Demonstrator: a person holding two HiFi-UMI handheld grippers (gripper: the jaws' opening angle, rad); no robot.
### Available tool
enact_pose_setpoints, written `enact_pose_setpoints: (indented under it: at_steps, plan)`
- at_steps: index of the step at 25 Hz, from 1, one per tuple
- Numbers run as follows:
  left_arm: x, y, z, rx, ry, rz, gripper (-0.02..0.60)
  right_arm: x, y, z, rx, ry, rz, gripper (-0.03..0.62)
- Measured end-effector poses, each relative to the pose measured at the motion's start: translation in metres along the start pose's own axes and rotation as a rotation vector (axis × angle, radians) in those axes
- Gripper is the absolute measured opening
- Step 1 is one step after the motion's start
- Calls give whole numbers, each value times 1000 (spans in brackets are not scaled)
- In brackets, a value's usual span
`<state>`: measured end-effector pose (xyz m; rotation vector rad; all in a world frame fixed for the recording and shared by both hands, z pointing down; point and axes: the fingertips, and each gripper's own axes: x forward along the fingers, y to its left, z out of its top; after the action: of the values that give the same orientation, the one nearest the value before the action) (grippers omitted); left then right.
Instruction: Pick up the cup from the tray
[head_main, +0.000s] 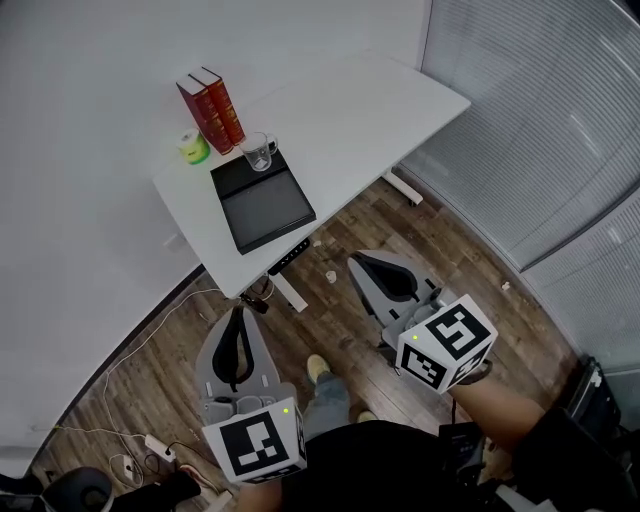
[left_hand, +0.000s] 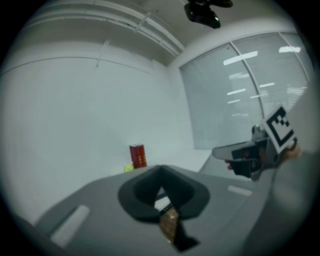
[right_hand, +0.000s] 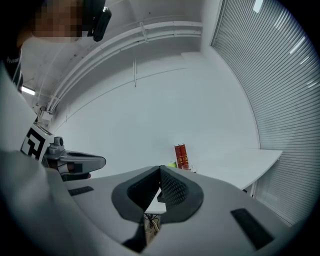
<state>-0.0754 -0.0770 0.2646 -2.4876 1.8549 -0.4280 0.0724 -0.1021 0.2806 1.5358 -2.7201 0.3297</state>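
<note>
**Both grippers short of the tray, cup untouched**

Here's the tray (head_main: 262, 205), black and flat, lying on the white counter (head_main: 340, 130) close to its near edge. The cup (head_main: 258, 152), a clear glass one with a handle, stands upright at the tray's far end. Just beyond the tray are two red books (head_main: 211, 108) standing on end, with a small green roll (head_main: 193, 147) beside them.

Now the hands. The left gripper (head_main: 238, 318) is held low, well short of the tray and out over the wooden floor (head_main: 330, 230), roughly level and pointing towards the counter. In the left gripper view its fingers (left_hand: 150, 182) are together at the tips with nothing between them, and the red books show small in the distance.

The right gripper (head_main: 362, 265) is out on the other side, a touch nearer the tray but also off the counter and near level. In its own view the ribbed fingers (right_hand: 172, 187) are closed against each other, empty, and the tray's end of the counter sits straight ahead beyond them.

The two grippers are held side by side and well apart, each visible in the other's view, neither touching the cup, the tray or the counter.
</note>
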Motion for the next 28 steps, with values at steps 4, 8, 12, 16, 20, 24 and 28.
enact_pose_setpoints:
  at_steps: [4,8,12,16,20,24,28]
  plan:
    - [16,15,-1,-33,-1,1,2,25,0,1,-3,19,2,14]
    - [30,30,-1,-69,-1,6,2,49,3,4,-12,29,12,14]
    - [48,53,2,-81,-3,17,2,78,4,10,-18,37,19,14]
    - [68,75,5,-75,-9,15,2,108,5,14,-28,42,27,14]
    - [84,92,7,-94,-22,13,2,129,5,20,-36,36,21,14]
    - [103,101,6,-91,-36,-2,2,149,1,17,-36,36,17,14]
    - [114,107,1,-96,-29,-17,2,164,2,15,-36,39,16,14]
